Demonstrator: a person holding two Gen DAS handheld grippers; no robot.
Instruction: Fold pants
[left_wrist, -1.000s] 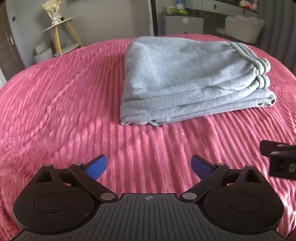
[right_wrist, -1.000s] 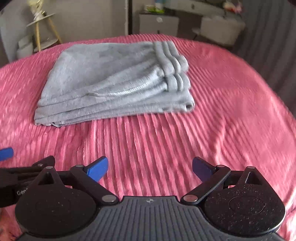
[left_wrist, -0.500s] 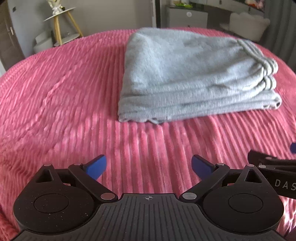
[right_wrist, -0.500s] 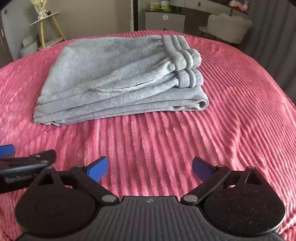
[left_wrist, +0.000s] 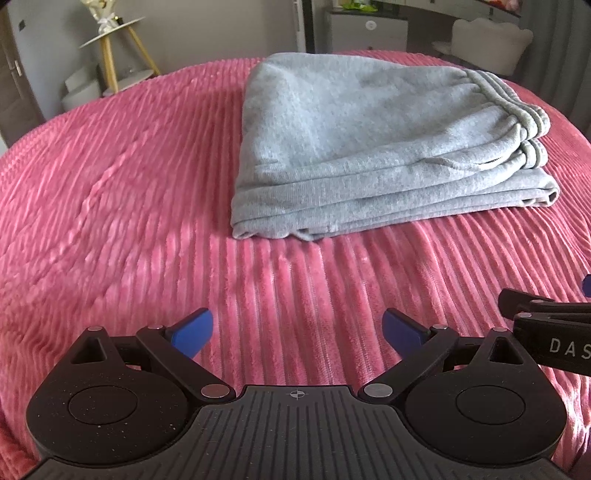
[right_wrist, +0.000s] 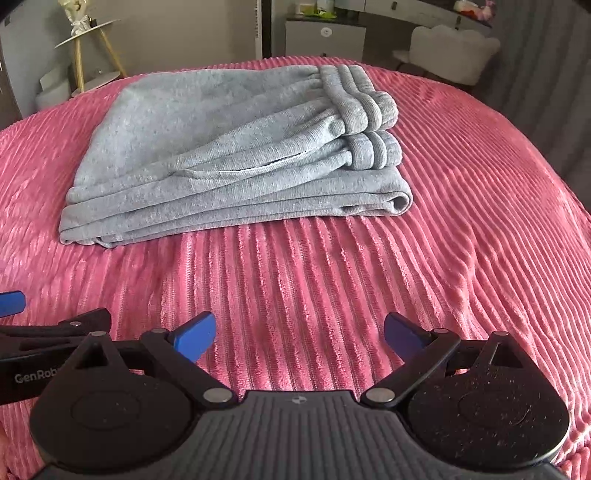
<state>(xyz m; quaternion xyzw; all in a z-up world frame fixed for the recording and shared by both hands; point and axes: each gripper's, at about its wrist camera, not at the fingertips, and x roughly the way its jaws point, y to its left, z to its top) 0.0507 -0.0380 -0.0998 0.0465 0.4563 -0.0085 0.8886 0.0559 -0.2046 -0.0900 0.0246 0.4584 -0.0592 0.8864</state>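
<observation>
Grey pants lie folded in a thick stack on the pink ribbed bedspread, waistband to the right. They also show in the right wrist view. My left gripper is open and empty, low over the bedspread in front of the stack's left end. My right gripper is open and empty, in front of the stack's middle. Each gripper's side shows at the edge of the other's view.
A small round table on yellow legs stands beyond the bed at the back left. A grey cabinet and a white chair stand at the back right. A grey curtain hangs on the right.
Both grippers have drifted slightly; the pants sit a little higher and closer in both views. The right gripper shows more at the left view's right edge. Both stay open.
</observation>
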